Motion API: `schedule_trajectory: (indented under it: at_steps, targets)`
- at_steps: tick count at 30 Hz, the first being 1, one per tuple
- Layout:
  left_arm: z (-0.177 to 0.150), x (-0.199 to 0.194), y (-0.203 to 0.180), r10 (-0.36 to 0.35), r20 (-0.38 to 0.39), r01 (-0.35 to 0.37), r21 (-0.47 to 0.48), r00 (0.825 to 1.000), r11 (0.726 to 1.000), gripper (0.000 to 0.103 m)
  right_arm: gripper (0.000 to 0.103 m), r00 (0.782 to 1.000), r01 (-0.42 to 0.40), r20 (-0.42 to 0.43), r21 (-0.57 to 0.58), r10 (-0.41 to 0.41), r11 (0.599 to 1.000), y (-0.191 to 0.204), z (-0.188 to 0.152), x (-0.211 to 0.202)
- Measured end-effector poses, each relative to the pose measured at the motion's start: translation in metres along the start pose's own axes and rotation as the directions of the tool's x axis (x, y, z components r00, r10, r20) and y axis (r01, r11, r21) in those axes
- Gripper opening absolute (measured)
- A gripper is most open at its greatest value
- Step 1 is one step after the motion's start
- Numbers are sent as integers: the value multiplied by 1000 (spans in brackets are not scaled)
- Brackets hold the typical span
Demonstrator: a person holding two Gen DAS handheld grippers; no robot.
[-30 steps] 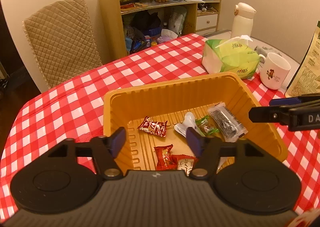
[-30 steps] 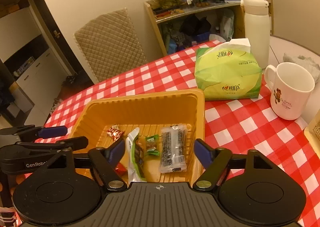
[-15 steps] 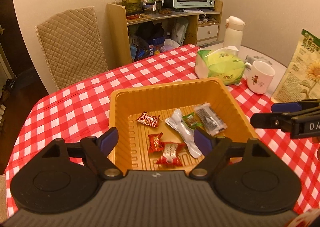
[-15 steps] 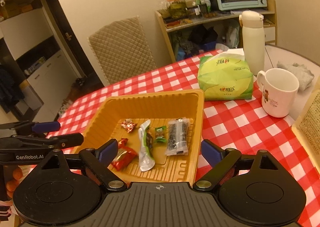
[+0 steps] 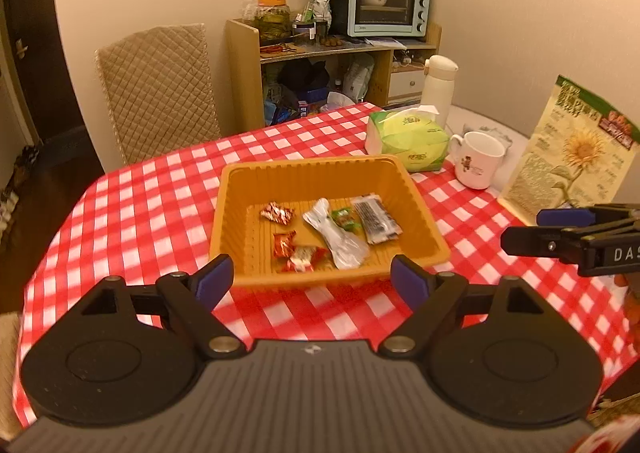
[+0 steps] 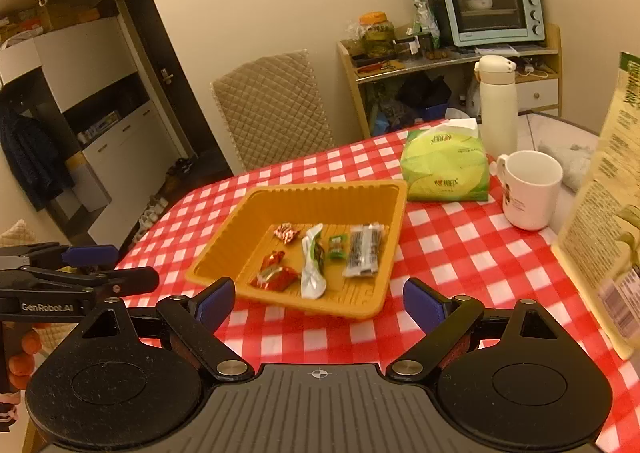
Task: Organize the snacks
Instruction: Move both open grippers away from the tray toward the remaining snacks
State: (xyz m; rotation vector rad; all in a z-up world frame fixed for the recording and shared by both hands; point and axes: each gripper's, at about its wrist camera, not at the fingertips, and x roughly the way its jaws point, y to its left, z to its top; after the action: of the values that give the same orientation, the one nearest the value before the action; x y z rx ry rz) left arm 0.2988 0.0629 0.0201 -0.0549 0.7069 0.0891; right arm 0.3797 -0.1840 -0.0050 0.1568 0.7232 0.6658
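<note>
An orange tray (image 5: 312,173) (image 6: 320,193) sits on the red-checked tablecloth. It holds several snacks: red-wrapped candies (image 5: 285,245) (image 6: 276,277), a white pouch (image 5: 334,239) (image 6: 314,265), a small green candy (image 5: 346,218) (image 6: 338,246) and a dark clear-wrapped bar (image 5: 376,218) (image 6: 363,249). My left gripper (image 5: 312,283) is open and empty, just in front of the tray's near rim. My right gripper (image 6: 318,303) is open and empty, in front of the tray's near right corner. Each gripper shows at the edge of the other's view.
Behind the tray stand a green tissue pack (image 5: 408,139) (image 6: 446,167), a white mug (image 5: 476,159) (image 6: 528,189), a white flask (image 5: 438,85) (image 6: 498,101) and a sunflower-seed bag (image 5: 572,149) (image 6: 600,213). A quilted chair (image 5: 156,89) and a wooden shelf with an oven (image 5: 376,9) stand beyond the table.
Both grippers have pulled back and up from over the tray, so the tray looks smaller and farther. Both stay open and empty. The snacks have not moved.
</note>
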Motion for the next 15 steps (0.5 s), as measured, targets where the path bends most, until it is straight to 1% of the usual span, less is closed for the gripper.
schedule_trajectory:
  at_steps: [9,15]
  targets:
    - [-44,-51,-11,9,-6,-10,-63,1000,998,85,91,999,-21,-33,-18,20,1000,0,-33,-38]
    - [-71,-80,-12,43,-13,-44,-99,999,994,85,91,998,-38,-60,-47,36,998,1,-54,-57]
